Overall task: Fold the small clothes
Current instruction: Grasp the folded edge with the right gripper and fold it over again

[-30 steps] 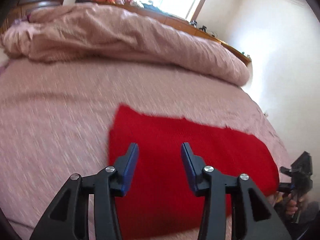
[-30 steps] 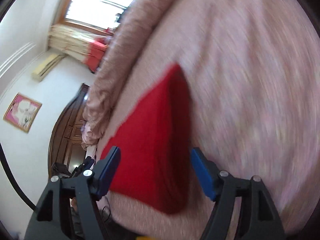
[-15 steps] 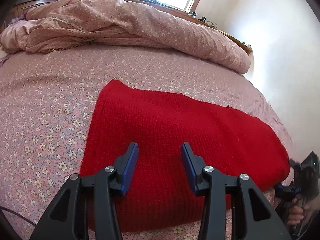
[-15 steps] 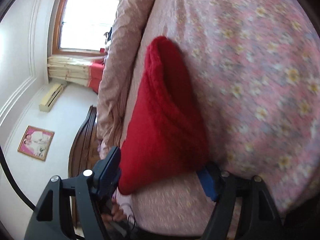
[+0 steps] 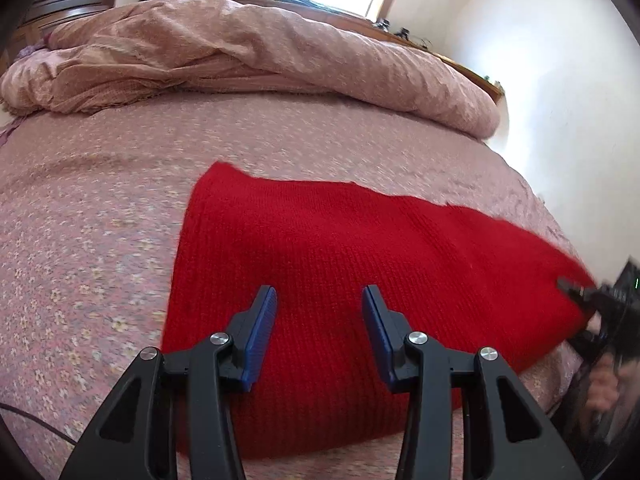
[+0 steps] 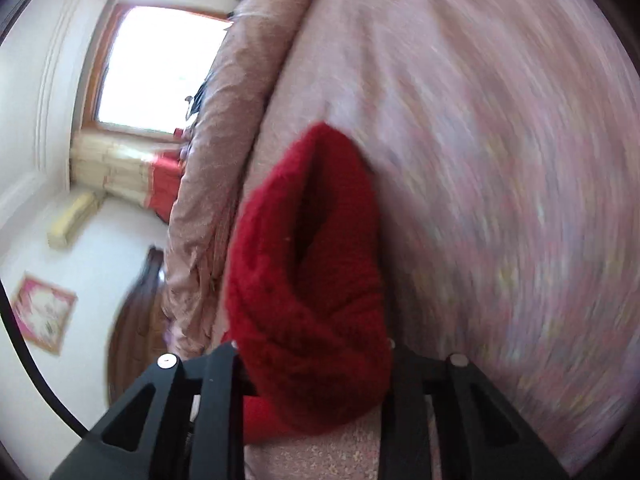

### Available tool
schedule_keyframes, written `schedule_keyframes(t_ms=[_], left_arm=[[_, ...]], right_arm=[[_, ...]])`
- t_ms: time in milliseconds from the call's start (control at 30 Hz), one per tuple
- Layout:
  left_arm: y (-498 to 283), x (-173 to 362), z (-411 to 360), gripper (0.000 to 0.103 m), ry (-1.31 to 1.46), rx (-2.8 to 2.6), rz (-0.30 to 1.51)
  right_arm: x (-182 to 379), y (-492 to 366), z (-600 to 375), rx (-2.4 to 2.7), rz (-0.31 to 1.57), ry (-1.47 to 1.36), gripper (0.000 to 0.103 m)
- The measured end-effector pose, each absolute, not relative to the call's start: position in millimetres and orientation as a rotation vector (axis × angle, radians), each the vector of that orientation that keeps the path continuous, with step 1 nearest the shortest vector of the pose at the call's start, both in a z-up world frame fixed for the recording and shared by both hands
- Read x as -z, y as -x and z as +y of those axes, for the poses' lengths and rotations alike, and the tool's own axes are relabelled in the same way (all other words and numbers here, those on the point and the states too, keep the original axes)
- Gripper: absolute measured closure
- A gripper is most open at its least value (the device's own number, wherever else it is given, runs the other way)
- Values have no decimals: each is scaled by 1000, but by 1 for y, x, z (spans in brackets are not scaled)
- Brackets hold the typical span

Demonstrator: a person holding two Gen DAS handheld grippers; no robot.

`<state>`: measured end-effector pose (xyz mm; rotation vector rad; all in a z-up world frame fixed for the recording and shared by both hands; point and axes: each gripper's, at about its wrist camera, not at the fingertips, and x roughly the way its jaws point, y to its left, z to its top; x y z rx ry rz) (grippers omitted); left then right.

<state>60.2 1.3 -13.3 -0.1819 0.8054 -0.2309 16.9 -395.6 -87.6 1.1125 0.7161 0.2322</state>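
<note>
Right gripper (image 6: pixel 312 376) has just clamped the red knitted garment's (image 5: pixel 360 264) end; left gripper (image 5: pixel 319 312) hovers half-open above it.
The thick knit could slip out if lifted, since the left holds nothing.

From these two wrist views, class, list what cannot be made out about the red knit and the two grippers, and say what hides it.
- Right gripper pads, right wrist view: buried in the bunched red knit.
- Red knit's near edge, left wrist view: behind the left gripper.
- Bedspread pattern, right wrist view: motion blur.
- Right gripper, left wrist view: cut by the frame edge.
</note>
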Motion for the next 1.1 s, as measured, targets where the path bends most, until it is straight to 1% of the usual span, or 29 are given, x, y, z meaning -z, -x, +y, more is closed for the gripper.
schedule_keyframes(t_ms=[67, 133, 233, 300, 367, 400, 433, 500, 600, 667, 733, 800, 900, 967, 1033, 1100], left_arm=[[-60, 11, -11, 65, 168, 241, 808], [-61, 10, -28, 65, 155, 238, 810], [-66, 8, -59, 65, 158, 236, 828], [-72, 6, -81, 66, 176, 275, 851], [-79, 5, -107, 80, 192, 302, 863], [-80, 4, -117, 94, 184, 287, 870], [-83, 4, -129, 103, 176, 275, 877], [-87, 6, -148, 103, 180, 280, 883], [-90, 14, -171, 103, 152, 248, 886], [-98, 33, -183, 103, 108, 196, 933], [-98, 40, -190, 103, 74, 169, 912], [-94, 30, -197, 103, 19, 143, 910], [-70, 4, -198, 103, 19, 166, 888], [-51, -3, -197, 103, 27, 193, 877], [-41, 5, -200, 103, 44, 220, 924], [-45, 31, -199, 103, 49, 205, 967]], right_arm=[[73, -28, -408, -223, 719, -1050, 77], [72, -39, -422, -220, 735, -1049, 77], [99, -43, -437, -243, 788, -1123, 75], [122, -33, -439, -255, 785, -1229, 74], [130, -27, -441, -272, 756, -1300, 75], [128, -28, -438, -261, 770, -1268, 75], [125, -29, -434, -252, 780, -1223, 75], [119, -33, -428, -244, 791, -1162, 74], [121, -36, -429, -267, 794, -1192, 73], [121, -34, -433, -275, 797, -1206, 72], [118, -34, -432, -257, 776, -1183, 72], [116, -29, -438, -227, 757, -1144, 72], [113, -32, -435, -197, 756, -1132, 72], [112, -42, -434, -202, 774, -1120, 72], [112, -45, -437, -209, 781, -1143, 73], [113, -50, -439, -209, 786, -1166, 74]])
